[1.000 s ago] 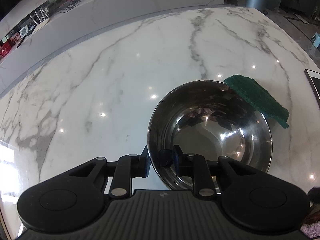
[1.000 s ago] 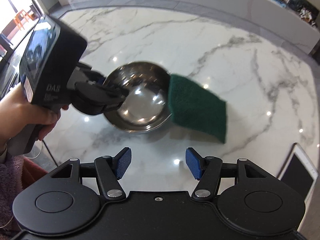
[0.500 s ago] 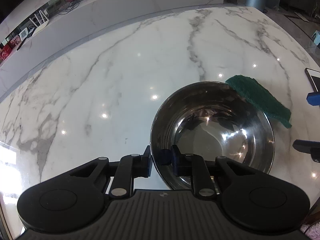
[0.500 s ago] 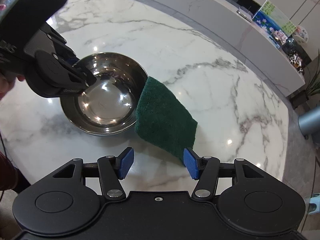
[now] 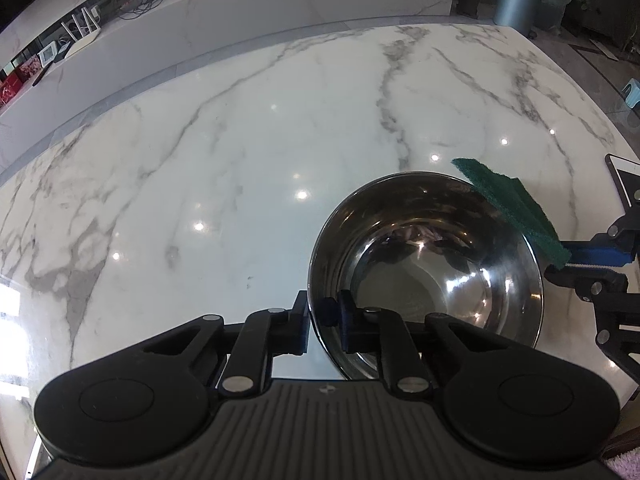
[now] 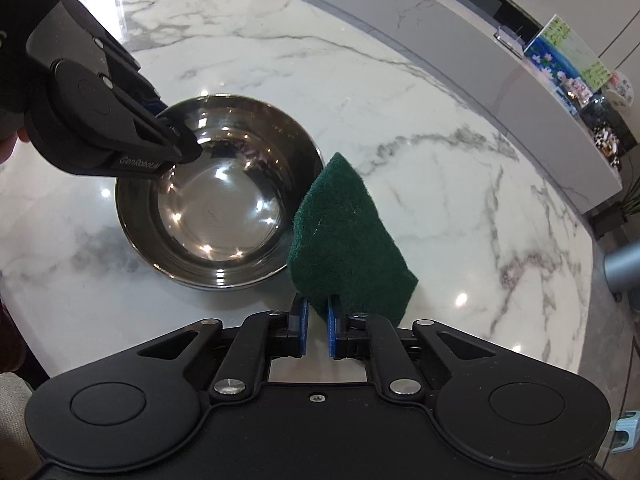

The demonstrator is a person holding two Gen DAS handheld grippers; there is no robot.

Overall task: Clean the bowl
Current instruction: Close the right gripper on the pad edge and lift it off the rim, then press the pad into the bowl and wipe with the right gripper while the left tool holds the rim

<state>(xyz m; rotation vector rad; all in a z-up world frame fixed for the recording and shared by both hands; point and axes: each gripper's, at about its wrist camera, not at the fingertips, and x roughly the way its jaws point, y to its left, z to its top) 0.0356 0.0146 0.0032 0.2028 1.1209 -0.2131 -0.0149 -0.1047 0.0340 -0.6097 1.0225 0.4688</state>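
Both jaws closed — left gripper [image 5: 323, 320] on bowl [image 5: 424, 264] rim, right gripper [image 6: 315, 326] on scouring pad [image 6: 344, 240]

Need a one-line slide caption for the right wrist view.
Right gripper pinches the green pad beside the steel bowl, whose rim the left gripper clamps.

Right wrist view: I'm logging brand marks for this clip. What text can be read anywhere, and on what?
"GenRobot.AI": white print on the black body of the left gripper, last letters partly hidden.
Colourful cards on the far counter: print too small to read.
Bowl, green scouring pad, right gripper: no text visible.
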